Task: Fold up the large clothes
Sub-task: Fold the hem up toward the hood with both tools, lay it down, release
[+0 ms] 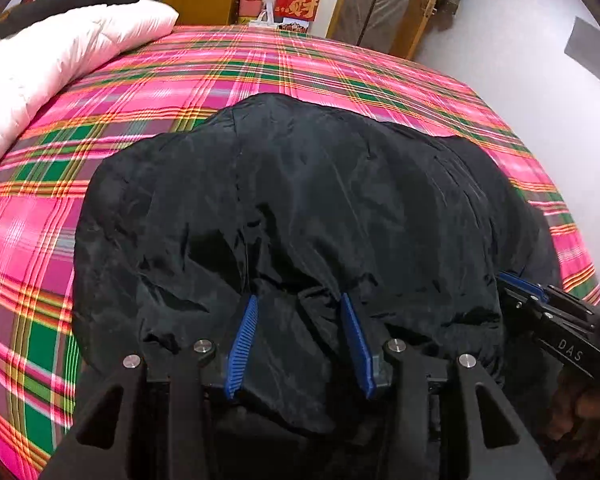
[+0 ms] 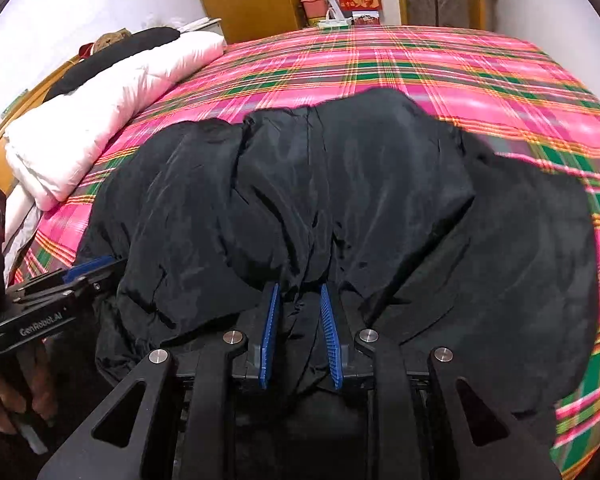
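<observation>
The plaid bed [image 1: 340,64] carries the black jacket [image 1: 300,200], spread near the front edge in a rumpled mound — no neat fold shows yet, so most folding looks ahead. The left gripper [image 1: 300,312] and right gripper [image 2: 300,300] each pinch its near hem.

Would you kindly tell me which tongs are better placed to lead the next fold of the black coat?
Probably neither alone: the left tongs and right tongs both pinch the black coat at its near edge, side by side on the plaid bedspread. Together they could carry it forward.
</observation>
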A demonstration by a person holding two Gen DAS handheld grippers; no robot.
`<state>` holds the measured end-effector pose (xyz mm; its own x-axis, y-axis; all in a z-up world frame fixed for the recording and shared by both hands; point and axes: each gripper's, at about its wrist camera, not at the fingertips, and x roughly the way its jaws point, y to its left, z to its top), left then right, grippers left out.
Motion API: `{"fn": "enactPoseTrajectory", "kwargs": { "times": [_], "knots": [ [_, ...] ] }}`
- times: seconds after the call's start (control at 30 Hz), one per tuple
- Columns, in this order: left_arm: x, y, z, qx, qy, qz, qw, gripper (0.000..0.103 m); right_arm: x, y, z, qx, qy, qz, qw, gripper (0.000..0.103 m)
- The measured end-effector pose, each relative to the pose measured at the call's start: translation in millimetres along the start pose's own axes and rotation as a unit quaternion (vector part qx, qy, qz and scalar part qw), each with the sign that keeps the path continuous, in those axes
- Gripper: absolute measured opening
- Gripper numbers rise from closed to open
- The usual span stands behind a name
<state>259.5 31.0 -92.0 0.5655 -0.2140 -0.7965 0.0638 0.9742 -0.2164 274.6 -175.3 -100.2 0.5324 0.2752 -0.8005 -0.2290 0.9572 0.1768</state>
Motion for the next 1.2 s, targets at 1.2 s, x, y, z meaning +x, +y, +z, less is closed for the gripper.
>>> {"fn": "enactPoseTrajectory", "kwargs": {
  "times": [1.2],
  "knots": [
    [-1,-29,-47,0.032,0.013,0.014,0.9993,0.047,12,23,-49,-0.009,0.047,0.009,0.999,0.020]
  ]
}}
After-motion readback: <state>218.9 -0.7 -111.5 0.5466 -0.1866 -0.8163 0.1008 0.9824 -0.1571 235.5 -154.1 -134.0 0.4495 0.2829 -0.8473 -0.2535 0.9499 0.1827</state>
